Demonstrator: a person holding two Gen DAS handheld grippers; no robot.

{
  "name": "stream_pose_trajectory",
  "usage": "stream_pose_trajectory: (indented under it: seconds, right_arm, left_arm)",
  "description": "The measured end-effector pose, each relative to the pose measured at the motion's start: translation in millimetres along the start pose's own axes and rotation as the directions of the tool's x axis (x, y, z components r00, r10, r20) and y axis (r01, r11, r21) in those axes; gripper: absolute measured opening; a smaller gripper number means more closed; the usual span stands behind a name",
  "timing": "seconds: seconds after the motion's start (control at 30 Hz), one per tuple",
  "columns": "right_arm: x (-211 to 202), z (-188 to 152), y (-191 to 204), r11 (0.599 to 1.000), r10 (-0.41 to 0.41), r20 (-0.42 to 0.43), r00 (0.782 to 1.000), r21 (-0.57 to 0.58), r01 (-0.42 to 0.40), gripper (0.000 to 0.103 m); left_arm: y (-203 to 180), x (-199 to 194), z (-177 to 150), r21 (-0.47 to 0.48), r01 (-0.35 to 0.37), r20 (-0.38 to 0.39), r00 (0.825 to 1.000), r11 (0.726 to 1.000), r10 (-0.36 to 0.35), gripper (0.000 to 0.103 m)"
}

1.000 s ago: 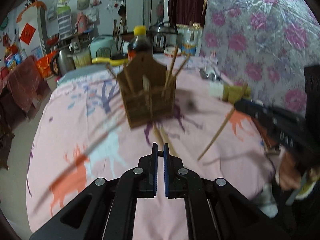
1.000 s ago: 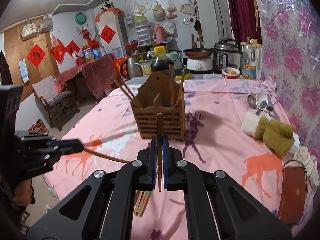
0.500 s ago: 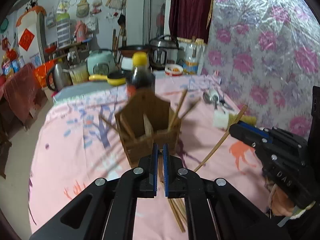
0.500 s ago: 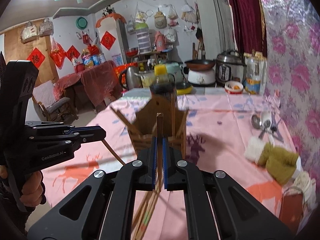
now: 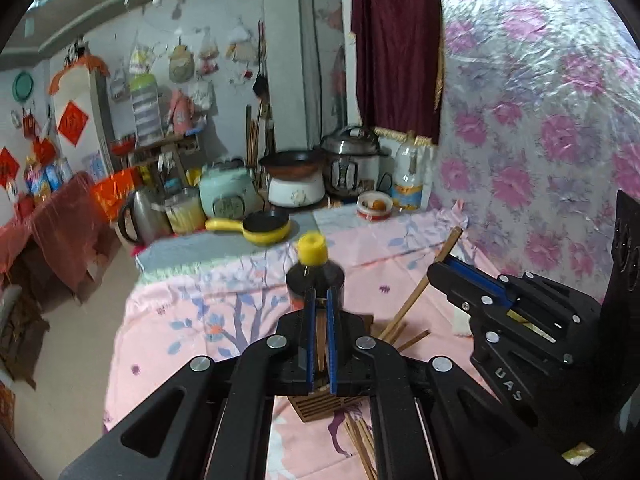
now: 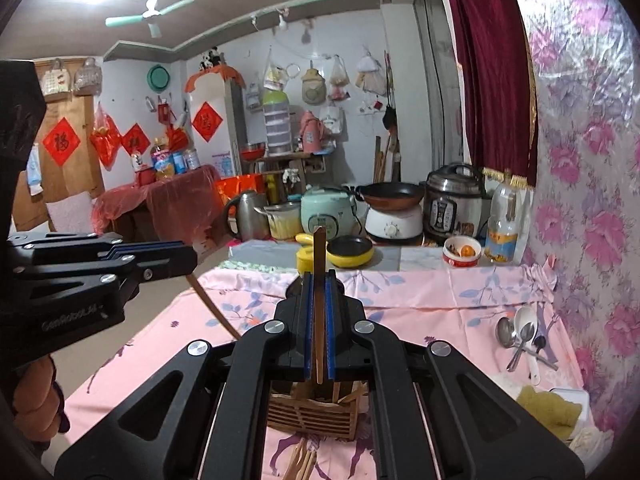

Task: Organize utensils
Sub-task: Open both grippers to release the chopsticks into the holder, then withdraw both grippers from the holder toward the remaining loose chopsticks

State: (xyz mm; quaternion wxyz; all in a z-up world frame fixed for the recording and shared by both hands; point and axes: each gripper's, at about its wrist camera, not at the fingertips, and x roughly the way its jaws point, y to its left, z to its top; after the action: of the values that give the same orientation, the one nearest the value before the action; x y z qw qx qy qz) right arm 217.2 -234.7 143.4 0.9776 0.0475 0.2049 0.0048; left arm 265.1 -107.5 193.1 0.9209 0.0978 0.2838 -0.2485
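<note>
A slatted wooden utensil holder (image 6: pixel 316 414) stands on the pink tablecloth, directly under both grippers; it also shows in the left wrist view (image 5: pixel 320 406). My right gripper (image 6: pixel 319 276) is shut on a wooden chopstick (image 6: pixel 319 248) that stands upright over the holder; it also shows in the left wrist view (image 5: pixel 442 270) with the chopstick (image 5: pixel 424 284) slanting down. My left gripper (image 5: pixel 319 292) is shut on another chopstick (image 5: pixel 320 340); in the right wrist view (image 6: pixel 188 258) that chopstick (image 6: pixel 214 306) hangs from it. Loose chopsticks (image 5: pixel 362 438) lie in front of the holder.
A dark sauce bottle with a yellow cap (image 5: pixel 314 264) stands just behind the holder. Spoons (image 6: pixel 520 336) and a green-yellow cloth (image 6: pixel 548 408) lie at the right by the floral wall. A yellow pan (image 6: pixel 344 250), rice cookers and a kettle line the back.
Both grippers have risen and come in over the holder, each carrying its chopstick. The holder has dropped from the middle of both views to under the jaws.
</note>
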Motion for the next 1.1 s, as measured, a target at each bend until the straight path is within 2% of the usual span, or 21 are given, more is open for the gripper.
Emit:
stream_pose_trajectory:
  seconds: [0.1, 0.13, 0.17, 0.2, 0.23, 0.3, 0.37, 0.43, 0.5, 0.57, 0.67, 0.77, 0.87, 0.97, 1.1]
  right_arm:
    - [39, -27, 2, 0.999, -0.026, -0.097, 0.995, -0.026, 0.024, 0.007]
    - [47, -36, 1, 0.997, -0.072, -0.119, 0.99, -0.035, 0.068, 0.01]
    - [48, -40, -1, 0.997, -0.078, -0.131, 0.988, -0.034, 0.074, 0.013]
    - [44, -42, -3, 0.998, -0.067, -0.131, 0.989, -0.027, 0.064, 0.013]
    - [39, -43, -4, 0.998, -0.066, -0.124, 0.99, -0.025, 0.063, 0.013]
    - [18, -41, -5, 0.997, -0.076, -0.075, 0.994, -0.032, 0.073, 0.017]
    - [-4, -37, -3, 0.997, -0.071, -0.034, 0.997, -0.038, 0.07, 0.025]
    - [-23, -35, 0, 0.997, -0.066, -0.003, 0.998, -0.036, 0.066, 0.028]
    - [-41, -38, 2, 0.998, -0.06, 0.014, 0.998, -0.027, 0.061, 0.036]
    - [-53, -44, 1, 0.998, -0.06, 0.021, 0.998, -0.007, 0.06, 0.053]
    - [-68, -64, -4, 0.997, -0.06, 0.006, 0.998, 0.038, 0.06, 0.064]
    - [-74, -96, -11, 0.993, -0.063, -0.06, 0.996, 0.098, 0.068, 0.071]
    - [-76, -129, -12, 0.987, -0.084, -0.138, 0.987, 0.122, 0.101, 0.074]
    - [-82, -158, -13, 0.979, -0.142, -0.167, 0.976, 0.121, 0.163, 0.078]
    - [-89, -196, -14, 0.972, -0.157, -0.221, 0.962, 0.138, 0.191, 0.079]
  left_arm:
    - [9, 36, -21, -0.043, 0.005, -0.069, 0.998, 0.999, -0.008, 0.007]
    - [12, 51, -32, -0.059, -0.016, -0.108, 0.994, 0.998, 0.009, 0.013]
    - [15, 61, -40, -0.073, -0.019, -0.137, 0.991, 0.997, 0.009, 0.027]
    - [17, 64, -46, -0.084, -0.013, -0.15, 0.989, 0.996, 0.001, 0.033]
    - [20, 65, -53, -0.097, -0.006, -0.157, 0.988, 0.995, -0.009, 0.043]
    - [23, 57, -61, -0.103, -0.014, -0.158, 0.987, 0.995, -0.003, 0.05]
    - [26, 45, -64, -0.112, -0.012, -0.144, 0.99, 0.994, -0.004, 0.063]
    - [28, 29, -68, -0.123, -0.03, -0.113, 0.993, 0.992, 0.016, 0.074]
    - [30, 13, -75, -0.129, -0.054, -0.086, 0.995, 0.99, 0.044, 0.082]
    - [27, 2, -83, -0.134, -0.071, -0.075, 0.995, 0.988, 0.061, 0.091]
    - [19, -10, -114, -0.142, -0.093, -0.094, 0.992, 0.986, 0.08, 0.092]
    - [9, -14, -148, -0.141, -0.129, -0.136, 0.985, 0.982, 0.109, 0.093]
    - [-4, -19, -184, -0.128, -0.184, -0.152, 0.975, 0.974, 0.164, 0.094]
    - [-15, -29, -219, -0.124, -0.242, -0.142, 0.964, 0.962, 0.224, 0.097]
    - [-22, -38, -253, -0.157, -0.268, -0.129, 0.96, 0.951, 0.249, 0.097]
